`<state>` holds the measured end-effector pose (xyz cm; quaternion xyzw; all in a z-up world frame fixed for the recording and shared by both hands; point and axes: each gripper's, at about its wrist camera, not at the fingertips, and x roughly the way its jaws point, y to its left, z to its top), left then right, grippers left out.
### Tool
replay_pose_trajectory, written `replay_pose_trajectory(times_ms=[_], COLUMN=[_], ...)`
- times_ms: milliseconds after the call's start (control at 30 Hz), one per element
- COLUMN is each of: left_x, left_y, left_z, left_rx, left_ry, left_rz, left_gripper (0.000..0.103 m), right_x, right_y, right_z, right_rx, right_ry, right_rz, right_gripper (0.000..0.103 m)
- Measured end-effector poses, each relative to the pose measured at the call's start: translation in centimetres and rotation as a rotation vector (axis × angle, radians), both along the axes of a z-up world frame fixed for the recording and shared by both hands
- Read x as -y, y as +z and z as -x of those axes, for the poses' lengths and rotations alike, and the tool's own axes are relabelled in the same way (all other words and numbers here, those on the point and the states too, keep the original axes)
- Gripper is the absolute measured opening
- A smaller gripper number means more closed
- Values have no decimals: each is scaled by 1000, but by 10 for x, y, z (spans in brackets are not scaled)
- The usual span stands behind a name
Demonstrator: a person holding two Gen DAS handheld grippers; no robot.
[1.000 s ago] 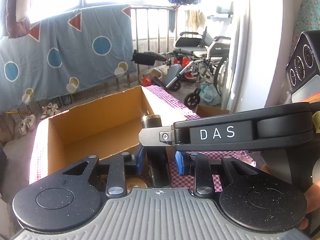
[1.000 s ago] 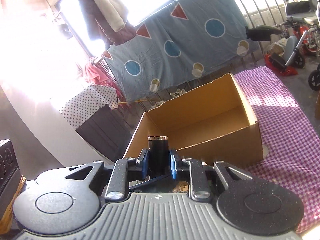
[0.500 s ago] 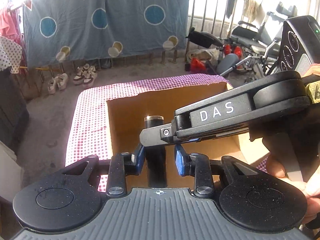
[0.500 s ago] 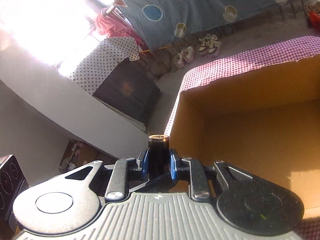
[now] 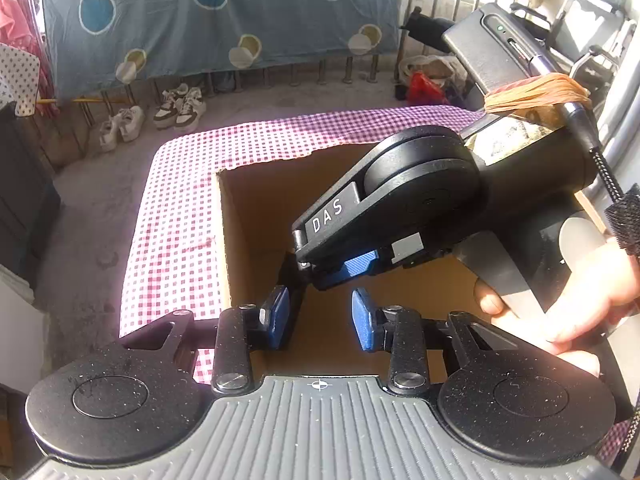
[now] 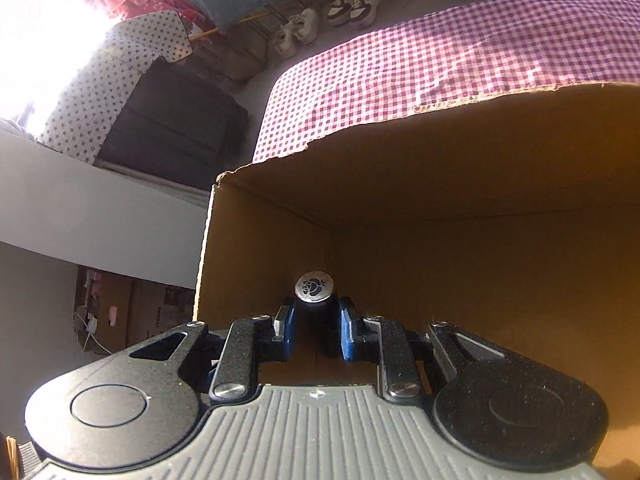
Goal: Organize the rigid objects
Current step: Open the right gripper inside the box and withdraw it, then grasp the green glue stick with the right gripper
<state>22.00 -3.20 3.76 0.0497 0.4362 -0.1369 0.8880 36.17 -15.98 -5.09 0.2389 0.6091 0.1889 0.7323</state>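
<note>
Between pads of my right claw (image 6: 316, 330): dark bottle (image 6: 316, 308), rose-stamped cap up, gripped firm, hanging inside cardboard box (image 6: 460, 168) near its left corner. Release not yet made. My left claw (image 5: 320, 318): jaws parting, nothing between them, over same box, right claw crossing just ahead. Box floor bare, walls close leftward; checked counter (image 5: 180, 216) free beyond torn rim.
</note>
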Motion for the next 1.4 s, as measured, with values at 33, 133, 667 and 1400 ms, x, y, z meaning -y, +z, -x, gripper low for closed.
replay_pose_trajectory(times_ms=[33,133,667,1400], left_x=[0,-4,-18,112], left_y=[3,10,79,-64], left_z=[4,12,128,170], left_rx=[3,13,198,18], left_ry=[-3,-6,-123,-406], left_rz=[6,21,177,22], left_gripper=[35,38,58,43], right_x=[-1,2,112,146], right_y=[-2,1,154,7], right_z=[-2,0,207,322], right_rx=[4,20,446,323], right_ry=[3,-10,-104,-224], right_rz=[-1,1,-219,127], right_gripper=[26,26,33,37])
